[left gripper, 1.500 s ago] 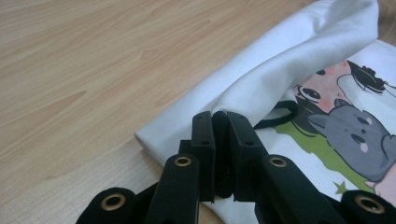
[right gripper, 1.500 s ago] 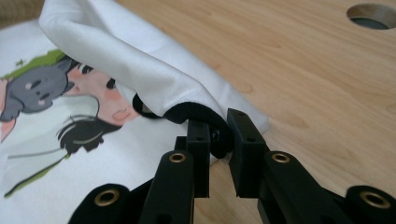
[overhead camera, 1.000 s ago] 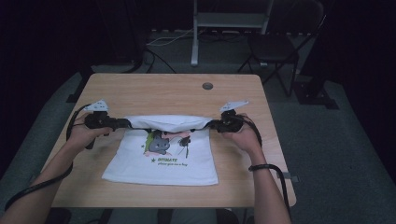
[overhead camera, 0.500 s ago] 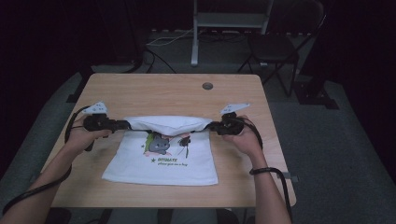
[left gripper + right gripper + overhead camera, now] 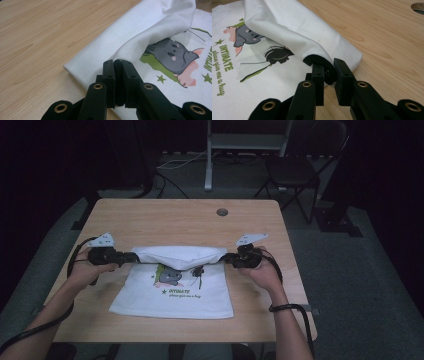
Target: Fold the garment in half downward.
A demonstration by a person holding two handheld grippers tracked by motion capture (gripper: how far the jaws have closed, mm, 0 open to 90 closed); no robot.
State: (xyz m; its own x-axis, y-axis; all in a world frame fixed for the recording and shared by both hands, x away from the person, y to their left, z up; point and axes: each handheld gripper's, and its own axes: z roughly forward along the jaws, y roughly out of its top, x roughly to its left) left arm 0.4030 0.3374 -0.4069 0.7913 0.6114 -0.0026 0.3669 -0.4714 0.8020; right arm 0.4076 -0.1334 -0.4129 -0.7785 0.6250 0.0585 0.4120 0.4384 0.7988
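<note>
We look down on a wooden bench where a white T-shirt with a printed cartoon animal lies flat, nearer the bench's front edge than its far edge and roughly midway between its left and right edges. Its far portion is lifted and rolled toward us into a soft fold, strung between two hand-held tools.

The left tool is closed on the left end of that fold. In the left gripper view, its black jaws meet tightly with white cloth pinched between them. The right tool is likewise clamped on the right end. In the right gripper view the jaws pinch a bunched corner, and a dark foam-like pad seems to sit against the fabric. A person's hand steers each tool from the front edge.

What could go wrong, as we judge it:

- Either grip holds only a narrow corner of cloth, so a sharp pull could slide the fabric free and let the fold collapse on that side.
- If one tool travels faster than the other, the fold line would skew and the shirt would end up crooked.
- The flat lower part rests loose on the bench, so dragging rather than lifting could bunch it or pull it toward the front edge.
- The right pinch may catch more than one layer, though we cannot tell. That would leave a lump in the fold.
</note>
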